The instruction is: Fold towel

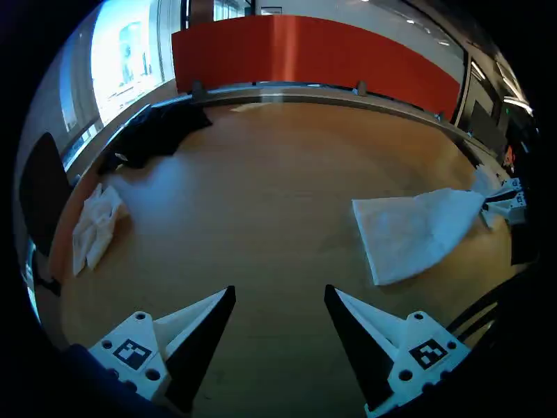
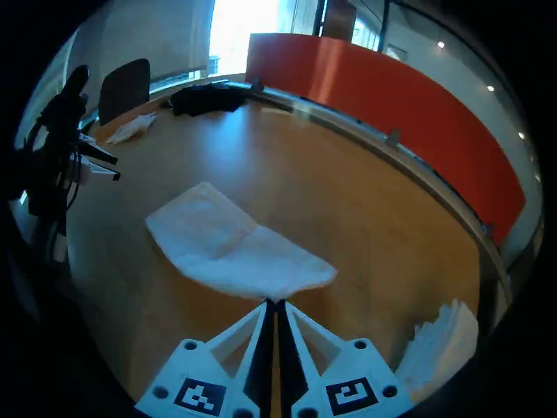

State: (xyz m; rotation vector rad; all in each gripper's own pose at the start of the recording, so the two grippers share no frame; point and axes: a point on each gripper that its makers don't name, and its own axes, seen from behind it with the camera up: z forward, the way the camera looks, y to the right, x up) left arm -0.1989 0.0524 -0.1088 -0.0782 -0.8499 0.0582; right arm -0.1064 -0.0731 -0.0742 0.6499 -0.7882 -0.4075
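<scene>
We note the right gripper (image 2: 273,303), jaws closed on an edge of the white cloth towel (image 2: 230,247), which is half lifted off the wooden surface (image 2: 334,181). The left gripper (image 1: 278,296) has its jaws wide and empty. So thin a pinch may slip mid-fold.

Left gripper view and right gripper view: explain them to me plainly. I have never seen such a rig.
No robot here: a person holds a two-finger gripper in each hand, and a fisheye camera rides on each. The left gripper view looks along the left gripper, fingers apart, holding nothing. The right gripper view looks along the right gripper, shut on the near edge of the white cloth towel. The towel lies on the light brown wooden table. Also there: a crumpled white cloth, a black garment and a stack of folded white cloths.
</scene>
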